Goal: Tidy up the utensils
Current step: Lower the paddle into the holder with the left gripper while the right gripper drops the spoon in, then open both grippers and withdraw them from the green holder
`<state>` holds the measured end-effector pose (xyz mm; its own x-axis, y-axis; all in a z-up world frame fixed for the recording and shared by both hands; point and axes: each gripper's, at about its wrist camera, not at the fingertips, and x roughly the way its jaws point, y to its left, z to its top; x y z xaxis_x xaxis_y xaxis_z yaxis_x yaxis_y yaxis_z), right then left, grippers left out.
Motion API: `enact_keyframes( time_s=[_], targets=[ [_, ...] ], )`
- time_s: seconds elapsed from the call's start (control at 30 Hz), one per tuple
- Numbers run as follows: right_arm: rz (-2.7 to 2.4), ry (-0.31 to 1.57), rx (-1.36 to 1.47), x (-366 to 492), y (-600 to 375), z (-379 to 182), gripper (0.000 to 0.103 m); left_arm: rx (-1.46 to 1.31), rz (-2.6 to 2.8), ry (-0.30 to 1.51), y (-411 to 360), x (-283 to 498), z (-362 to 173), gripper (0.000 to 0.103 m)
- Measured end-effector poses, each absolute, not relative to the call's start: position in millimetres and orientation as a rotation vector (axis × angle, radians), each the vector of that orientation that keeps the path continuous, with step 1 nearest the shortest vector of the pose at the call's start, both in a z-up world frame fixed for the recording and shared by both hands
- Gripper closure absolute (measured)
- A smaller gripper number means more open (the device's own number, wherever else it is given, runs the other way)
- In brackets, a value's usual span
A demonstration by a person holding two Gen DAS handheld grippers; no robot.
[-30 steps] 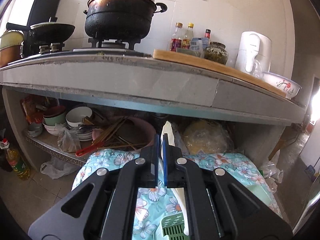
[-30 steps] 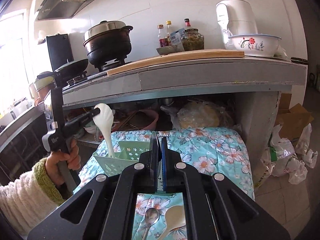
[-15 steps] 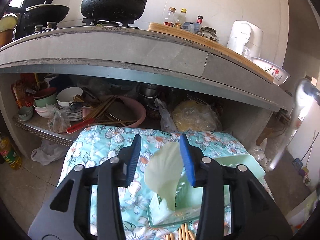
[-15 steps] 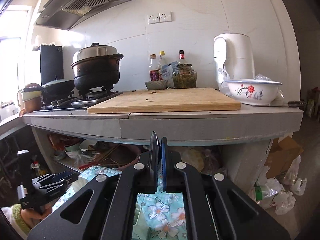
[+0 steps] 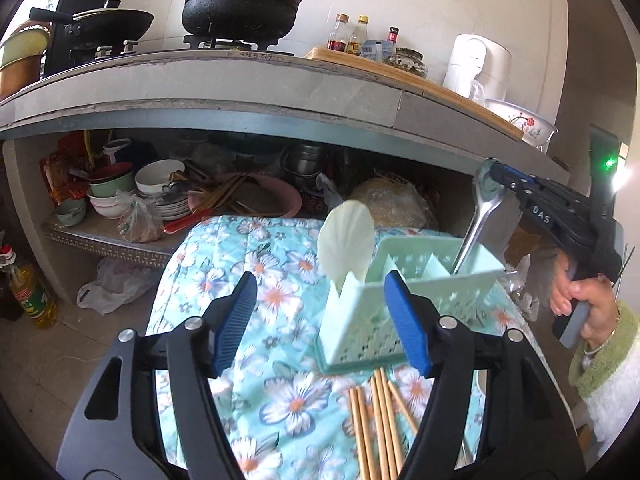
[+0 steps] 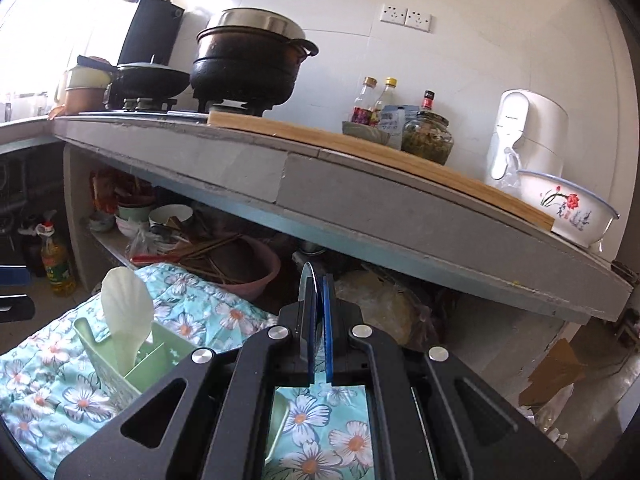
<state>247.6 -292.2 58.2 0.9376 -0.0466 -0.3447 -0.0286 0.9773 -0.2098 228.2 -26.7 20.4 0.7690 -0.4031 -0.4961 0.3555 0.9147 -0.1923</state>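
In the left wrist view, the left gripper (image 5: 320, 322), its jaws just spreading and empty, hovers over a floral cloth (image 5: 256, 312); centre frame a green caddy (image 5: 404, 304) holds a white spoon (image 5: 347, 242), chopsticks (image 5: 378, 424) below. In the right wrist view, the right gripper (image 6: 317, 320) pinches a metal spoon (image 6: 307, 280) under the table (image 6: 360, 196).

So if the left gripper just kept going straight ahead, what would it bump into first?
Probably the mint-green utensil caddy. The left gripper is open with nothing between its pads, and the caddy's near corner sits just ahead, toward the right pad. Depth is hard to judge here.
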Motion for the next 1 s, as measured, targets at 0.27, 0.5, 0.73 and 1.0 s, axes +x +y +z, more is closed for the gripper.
enact_keyframes(
  time_s=[0.27, 0.5, 0.73, 1.0],
  targets=[
    [0.114, 0.473, -0.101, 232, -291, 39, 0.075, -0.121, -0.414, 0.635, -13, 200, -6, 0.033],
    [0.151, 0.449, 0.102, 187, -317, 56, 0.045, -0.149, -0.439, 0.674, -9, 185, -17, 0.031],
    [0.092, 0.535, 0.203, 138, -335, 40, 0.028, -0.145, -0.49, 0.702, -18, 169, -21, 0.02],
    [-0.147, 0.81, 0.115, 107, -323, -31, 0.006, -0.114, -0.507, 0.841, -38, 161, -37, 0.012]
  ],
)
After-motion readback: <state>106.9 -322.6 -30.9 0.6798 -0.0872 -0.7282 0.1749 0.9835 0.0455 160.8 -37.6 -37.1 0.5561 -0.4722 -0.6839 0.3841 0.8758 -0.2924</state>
